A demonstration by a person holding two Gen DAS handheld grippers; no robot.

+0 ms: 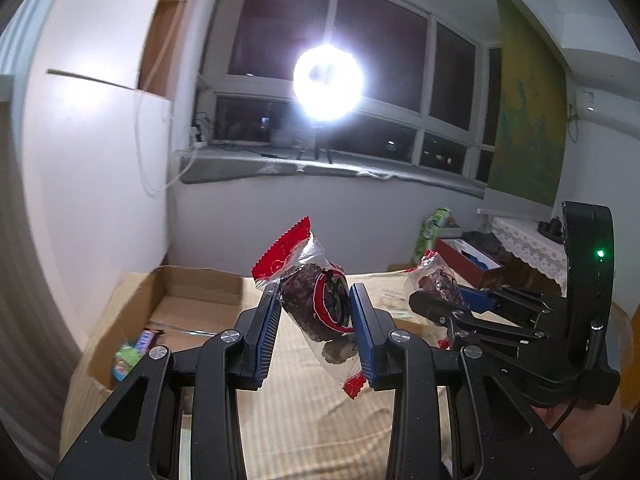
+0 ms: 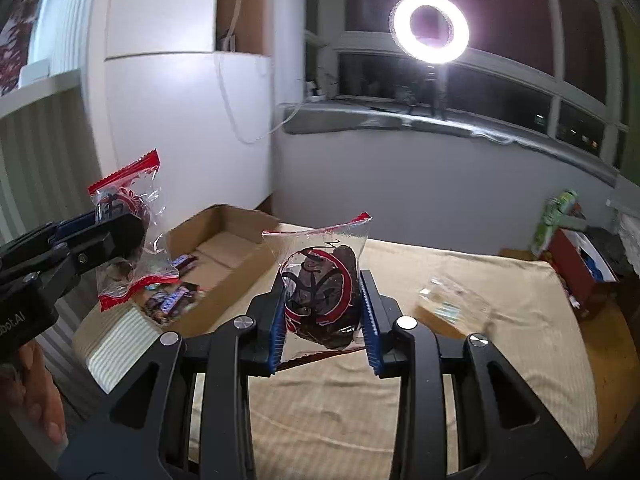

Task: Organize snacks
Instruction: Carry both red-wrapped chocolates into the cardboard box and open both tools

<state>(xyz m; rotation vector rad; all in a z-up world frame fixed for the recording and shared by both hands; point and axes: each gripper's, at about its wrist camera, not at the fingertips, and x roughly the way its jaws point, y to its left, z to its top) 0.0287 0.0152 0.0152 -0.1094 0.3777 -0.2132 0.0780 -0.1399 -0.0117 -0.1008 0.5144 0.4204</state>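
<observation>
A cardboard box (image 2: 224, 248) holding candy bars (image 2: 172, 300) sits left on the bed (image 2: 500, 312).

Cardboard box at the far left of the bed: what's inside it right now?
Inside the cardboard box lie several dark chocolate bars and a green-wrapped snack. The left gripper's snack packet covers part of the near end, so anything beneath there cannot be seen.

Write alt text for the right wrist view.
The right gripper clamps a clear, red-edged snack packet above a beige bedspread. At left, the left gripper holds a matching packet near an open cardboard box holding candy bars. A ring light glares at a dark window.
</observation>
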